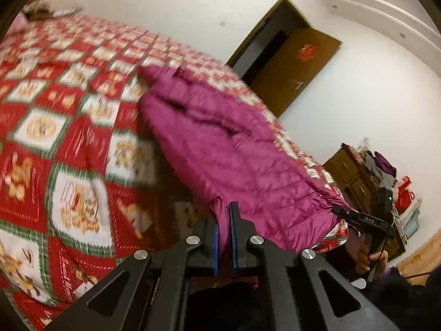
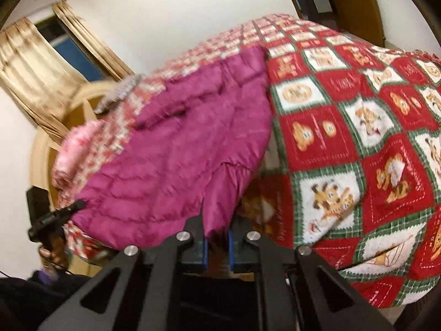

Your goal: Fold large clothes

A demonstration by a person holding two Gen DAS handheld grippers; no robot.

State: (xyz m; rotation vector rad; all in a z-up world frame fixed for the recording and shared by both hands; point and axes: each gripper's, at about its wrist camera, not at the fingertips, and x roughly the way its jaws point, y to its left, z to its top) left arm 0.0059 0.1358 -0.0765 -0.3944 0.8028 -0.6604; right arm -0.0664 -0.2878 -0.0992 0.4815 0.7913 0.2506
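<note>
On the far left of my left wrist view a pillow [image 1: 52, 8] lies at the head of the bed, and the red, green and white patchwork quilt [image 1: 55, 127] covers everything nearer. The magenta puffer jacket [image 1: 220, 143] lies on that quilt, running from mid-bed to the near edge. My left gripper [image 1: 223, 237] is nearly closed, pinching a fold of the jacket's near hem between its blue pads. To the right stand a brown open door [image 1: 292, 66] and a cluttered wooden dresser [image 1: 350, 171]. In the right wrist view, curtains [image 2: 30, 63] and a pale headboard [image 2: 41, 143] sit left; my right gripper [image 2: 217, 245] clamps another hanging flap of the jacket [image 2: 179, 143], with quilt [image 2: 358, 138] to its right.
</note>
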